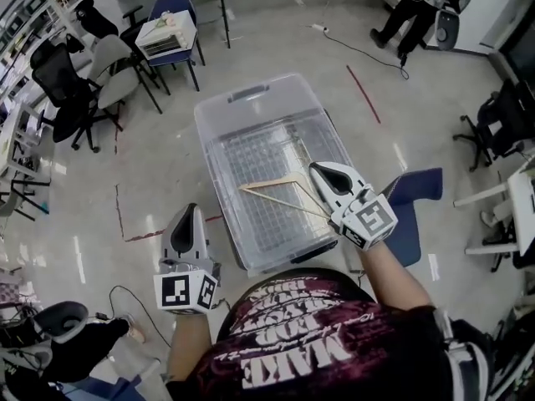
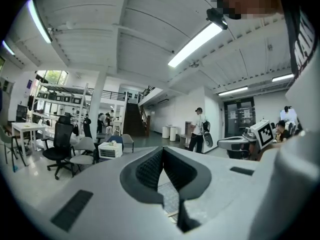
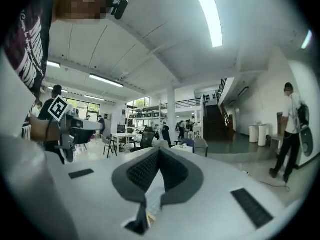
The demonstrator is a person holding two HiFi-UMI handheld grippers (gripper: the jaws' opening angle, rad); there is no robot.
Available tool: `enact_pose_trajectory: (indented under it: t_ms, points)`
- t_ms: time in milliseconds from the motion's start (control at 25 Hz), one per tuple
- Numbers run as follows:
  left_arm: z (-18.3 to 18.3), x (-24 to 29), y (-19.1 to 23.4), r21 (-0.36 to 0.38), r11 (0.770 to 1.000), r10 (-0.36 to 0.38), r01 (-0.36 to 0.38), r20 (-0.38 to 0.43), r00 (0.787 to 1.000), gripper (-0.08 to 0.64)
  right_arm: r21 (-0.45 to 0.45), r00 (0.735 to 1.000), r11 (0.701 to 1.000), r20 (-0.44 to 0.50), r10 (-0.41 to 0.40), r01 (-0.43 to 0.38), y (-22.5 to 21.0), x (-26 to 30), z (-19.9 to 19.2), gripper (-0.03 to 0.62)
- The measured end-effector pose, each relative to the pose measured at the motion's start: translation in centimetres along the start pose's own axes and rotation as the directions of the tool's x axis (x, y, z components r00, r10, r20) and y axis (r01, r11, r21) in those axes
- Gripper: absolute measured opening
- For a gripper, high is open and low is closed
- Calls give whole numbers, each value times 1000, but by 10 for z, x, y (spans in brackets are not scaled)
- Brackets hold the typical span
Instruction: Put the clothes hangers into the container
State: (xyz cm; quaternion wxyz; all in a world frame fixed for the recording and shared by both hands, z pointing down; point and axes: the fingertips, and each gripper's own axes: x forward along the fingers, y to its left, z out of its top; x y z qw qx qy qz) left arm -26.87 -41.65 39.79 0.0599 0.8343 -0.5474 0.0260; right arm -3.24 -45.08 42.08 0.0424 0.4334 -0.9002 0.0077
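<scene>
A clear plastic container (image 1: 203, 137) with a grid bottom stands on the floor in front of me. A wooden clothes hanger (image 1: 272, 185) lies inside it, hook toward the right. My right gripper (image 1: 320, 170) hovers over the container's right side, held level and shut, with nothing between its jaws (image 3: 159, 152). My left gripper (image 1: 188, 212) hangs left of the container's near corner, also shut and empty (image 2: 162, 150). Through each gripper's jaw slit a strip of the grid and a bit of wood show below. The right gripper (image 2: 241, 143) appears at the right of the left gripper view.
Office chairs (image 1: 63, 86) stand at the far left. A blue chair holds a white box (image 1: 166, 32) behind the container. A blue seat (image 1: 415, 197) sits right of it, and a white desk (image 1: 520, 199) beyond. A cable (image 1: 359, 48) and a person (image 1: 410, 7) are far off.
</scene>
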Motion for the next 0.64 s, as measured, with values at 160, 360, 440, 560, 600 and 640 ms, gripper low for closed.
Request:
enact_pose_trajectory:
  t_ms: [160, 360, 440, 560, 600, 640]
  points:
    - [-2, 6, 4, -1, 997, -79, 79, -1, 997, 6, -68, 996, 995, -24, -81, 79, 10, -12, 8, 3]
    - [-3, 6, 2, 20, 982, -190, 190, 7, 982, 6, -47, 982, 982, -48, -183, 181, 21, -25, 9, 3]
    - [-3, 4, 4, 33, 976, -213, 213, 5, 977, 6, -45, 976, 978, -61, -207, 204, 26, -26, 9, 3]
    - [-1, 0, 7, 39, 973, -227, 226, 12, 974, 6, -68, 973, 975, -76, -218, 213, 37, -27, 10, 3]
    - [-1, -1, 8, 38, 973, -229, 229, 14, 973, 6, -77, 972, 974, -82, -220, 213, 41, -28, 9, 3]
    - [-1, -3, 9, 36, 972, -232, 231, 15, 973, 6, -85, 971, 973, -87, -221, 214, 44, -28, 9, 3]
